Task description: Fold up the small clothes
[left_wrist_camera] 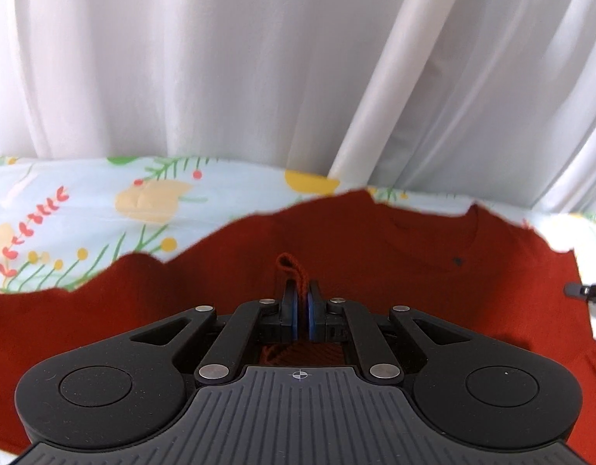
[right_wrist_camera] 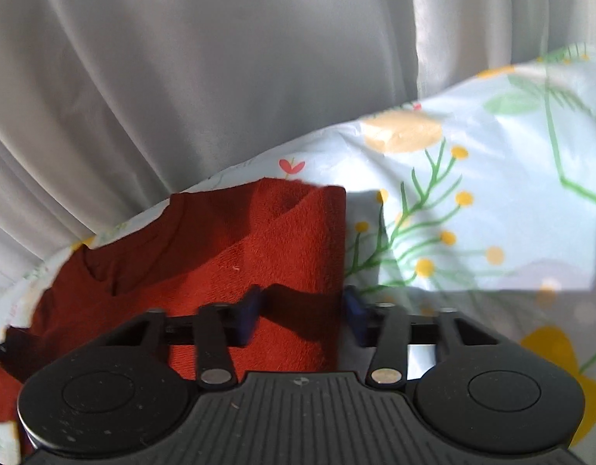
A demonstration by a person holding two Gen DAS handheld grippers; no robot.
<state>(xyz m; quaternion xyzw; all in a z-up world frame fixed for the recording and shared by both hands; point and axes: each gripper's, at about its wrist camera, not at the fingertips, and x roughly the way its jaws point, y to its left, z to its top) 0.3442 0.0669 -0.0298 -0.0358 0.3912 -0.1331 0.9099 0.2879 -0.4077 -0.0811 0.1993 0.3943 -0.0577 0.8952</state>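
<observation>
A small rust-red knit garment (left_wrist_camera: 375, 263) lies spread on a floral sheet (left_wrist_camera: 85, 209), its neckline toward the curtain. My left gripper (left_wrist_camera: 302, 302) is shut on a pinch of the red garment's fabric, with a loose yarn loop (left_wrist_camera: 288, 267) sticking out past the fingers. In the right wrist view the same garment (right_wrist_camera: 259, 248) shows a folded side with a straight right edge. My right gripper (right_wrist_camera: 302, 306) is open, its jaws set on either side of that edge, low over the garment.
White curtains (left_wrist_camera: 220, 58) hang close behind the bed's far edge. The floral sheet (right_wrist_camera: 472, 213) stretches to the right of the garment. The other gripper's tip (left_wrist_camera: 586, 290) shows at the right edge of the left wrist view.
</observation>
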